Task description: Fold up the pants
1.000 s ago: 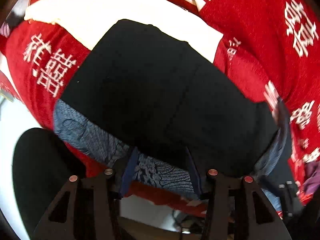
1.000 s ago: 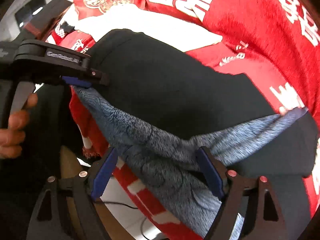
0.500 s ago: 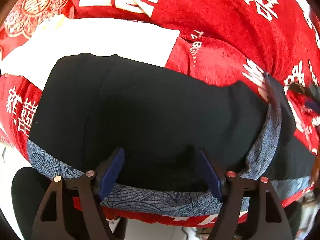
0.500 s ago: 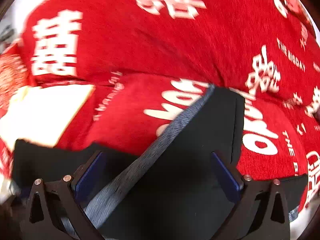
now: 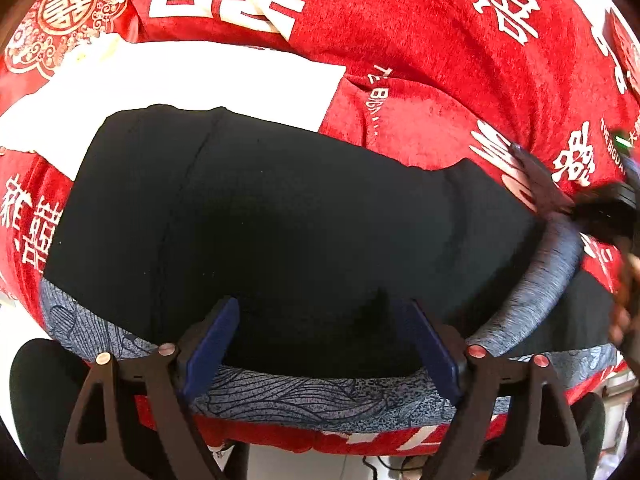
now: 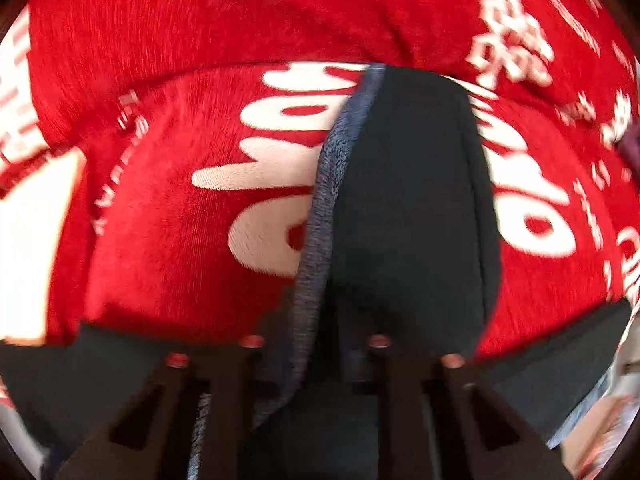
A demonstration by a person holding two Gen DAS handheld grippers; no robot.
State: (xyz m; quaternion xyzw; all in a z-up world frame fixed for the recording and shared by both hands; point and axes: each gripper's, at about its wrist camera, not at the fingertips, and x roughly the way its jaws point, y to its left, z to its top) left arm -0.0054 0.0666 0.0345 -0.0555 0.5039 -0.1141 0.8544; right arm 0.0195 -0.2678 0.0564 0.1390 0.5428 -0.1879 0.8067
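on a red cloth (image 5: pixel 420 92) printed with white characters, black pants (image 5: pixel 280 232) with a grey-blue patterned band (image 5: pixel 304 396) lie folded, their near edge at the front of the surface. a white sheet (image 5: pixel 192 80) lies behind them. seen from the left wrist, the left gripper (image 5: pixel 324 344) hovers over that near edge with its blue pads (image 5: pixel 212 344) spread wide; its jaws have just been opening, and nothing is pinched between them. at the right end of the pants, the right gripper (image 6: pixel 316 356) has just snapped closed on the fabric where the grey-blue hem meets the black cloth. that view is blurred, so how much fabric it holds is hard to tell, perhaps only the hem.

to do this fold well, the right gripper should lift the end only enough to clear the lower layer, then carry it across so its edges line up. the left gripper would best press or pinch the near edge so the folded stack does not slide.
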